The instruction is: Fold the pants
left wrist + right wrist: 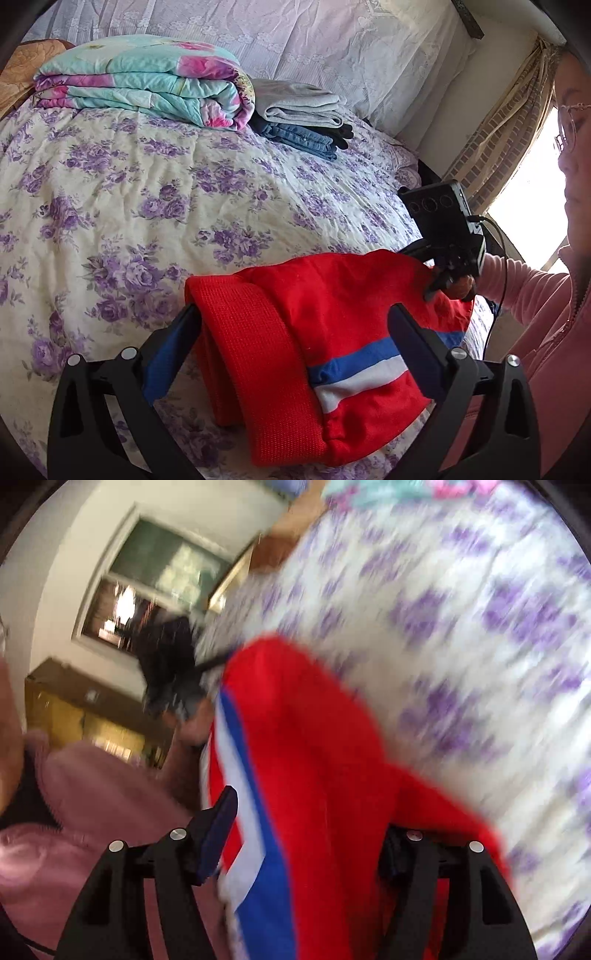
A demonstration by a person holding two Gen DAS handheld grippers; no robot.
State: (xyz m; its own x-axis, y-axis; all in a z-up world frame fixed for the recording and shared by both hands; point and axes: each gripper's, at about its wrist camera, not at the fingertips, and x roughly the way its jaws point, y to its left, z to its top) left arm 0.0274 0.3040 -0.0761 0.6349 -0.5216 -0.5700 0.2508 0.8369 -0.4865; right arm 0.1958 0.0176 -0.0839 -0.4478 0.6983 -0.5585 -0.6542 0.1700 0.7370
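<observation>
Left wrist view only: one folded floral quilt (147, 81) and one stack of folded clothes (303, 118) at far side of purple-flowered bedspread (110, 206).

Red knit pants (314, 332), blue-and-white striped, bunched on bedspread between spread left gripper (295, 321) jaws.

Right wrist view, blurred: right gripper (310, 819) jaws apart, straddling pants; pad contact not discernible.

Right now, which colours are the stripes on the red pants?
Blue and white stripes on the red pants, clearest in the left wrist view.

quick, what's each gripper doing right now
Left gripper: open, red pants between its fingers, no visible squeeze.
Right gripper: open, astride the pants; picture blurred.
</observation>
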